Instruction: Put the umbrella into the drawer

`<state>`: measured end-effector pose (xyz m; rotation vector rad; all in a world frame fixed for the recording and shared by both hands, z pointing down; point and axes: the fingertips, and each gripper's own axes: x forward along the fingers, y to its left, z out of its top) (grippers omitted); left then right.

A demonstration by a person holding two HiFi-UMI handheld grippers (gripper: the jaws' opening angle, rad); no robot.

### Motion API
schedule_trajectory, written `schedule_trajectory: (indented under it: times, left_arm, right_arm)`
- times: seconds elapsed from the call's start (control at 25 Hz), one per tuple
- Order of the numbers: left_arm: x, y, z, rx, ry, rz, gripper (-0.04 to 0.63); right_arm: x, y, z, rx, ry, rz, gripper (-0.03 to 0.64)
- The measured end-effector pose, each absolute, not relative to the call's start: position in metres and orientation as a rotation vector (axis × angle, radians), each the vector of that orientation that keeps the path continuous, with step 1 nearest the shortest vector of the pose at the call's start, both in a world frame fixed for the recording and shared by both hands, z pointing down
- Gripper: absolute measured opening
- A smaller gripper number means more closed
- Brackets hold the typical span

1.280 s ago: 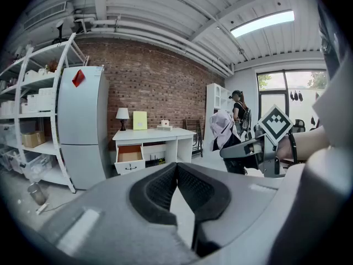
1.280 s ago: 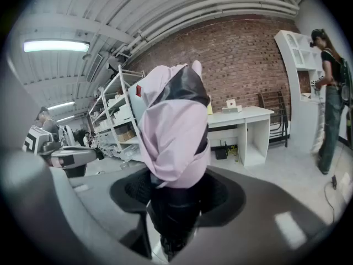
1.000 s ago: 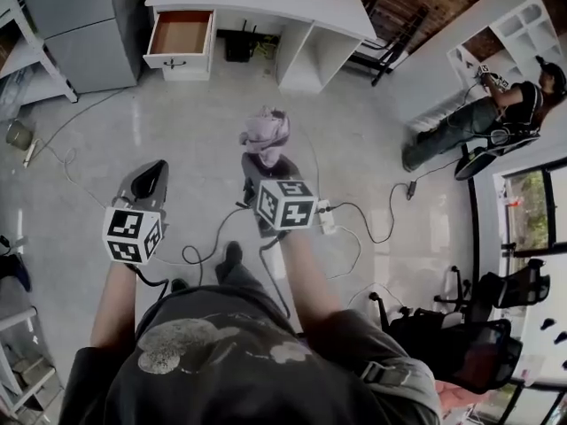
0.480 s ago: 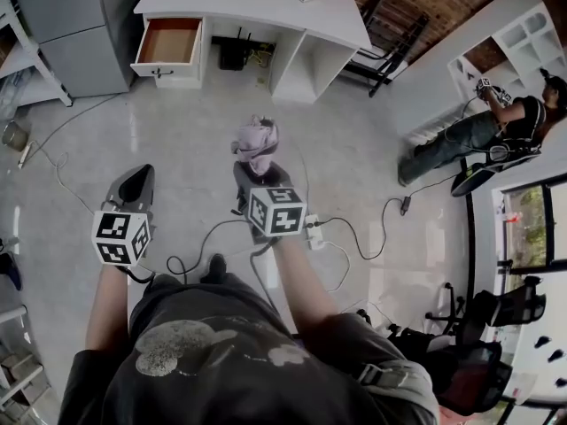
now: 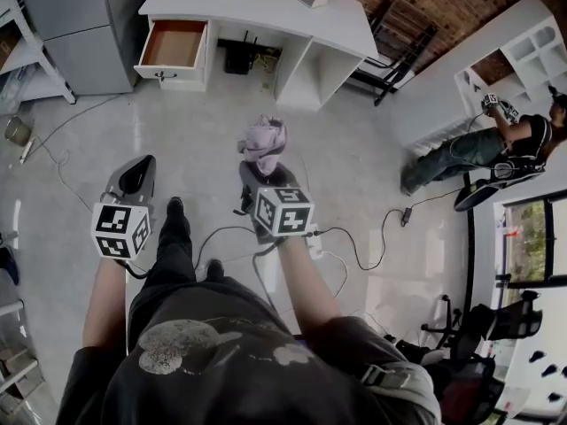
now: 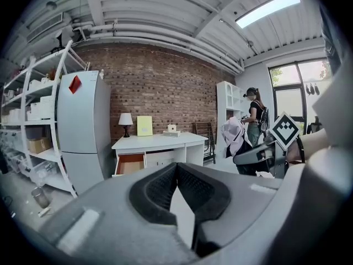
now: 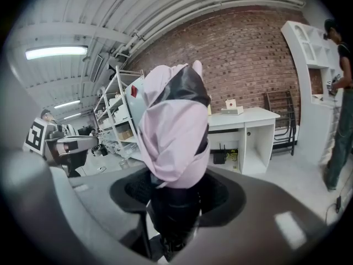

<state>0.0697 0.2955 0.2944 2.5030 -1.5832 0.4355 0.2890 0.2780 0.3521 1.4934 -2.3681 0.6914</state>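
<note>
A folded pink umbrella (image 5: 263,138) with a black handle stands upright in my right gripper (image 5: 260,172), whose jaws are shut on the handle. In the right gripper view the umbrella (image 7: 174,131) fills the middle above the right gripper (image 7: 175,196). My left gripper (image 5: 140,168) is carried beside it, shut and holding nothing; its pads meet at the tip (image 6: 176,169). The open drawer (image 5: 173,42) of the white desk (image 5: 266,3) lies ahead across the floor. It also shows in the left gripper view as the drawer (image 6: 129,163), which looks empty.
Cables and a power strip (image 5: 315,230) trail over the floor near my feet. A grey fridge (image 5: 80,20) stands left of the desk, with metal shelving (image 6: 27,120) further left. A person (image 5: 496,140) works at white shelves on the right. Office chairs (image 5: 483,321) stand at the lower right.
I have stepped forward; my left leg now reaches ahead between the grippers. Both grippers moved along with me, and the umbrella stays upright in the right one.
</note>
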Motion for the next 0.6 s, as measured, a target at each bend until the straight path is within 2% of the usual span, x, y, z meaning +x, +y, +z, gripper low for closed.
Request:
schedule_trajectory:
  times: [0.6]
  left_arm:
    - [0.041, 0.122, 0.318, 2.5, -1.483, 0.363, 0.011]
  right_arm:
    - [0.267, 0.13, 0.361, 1.542, -2.28, 0.693, 0.219]
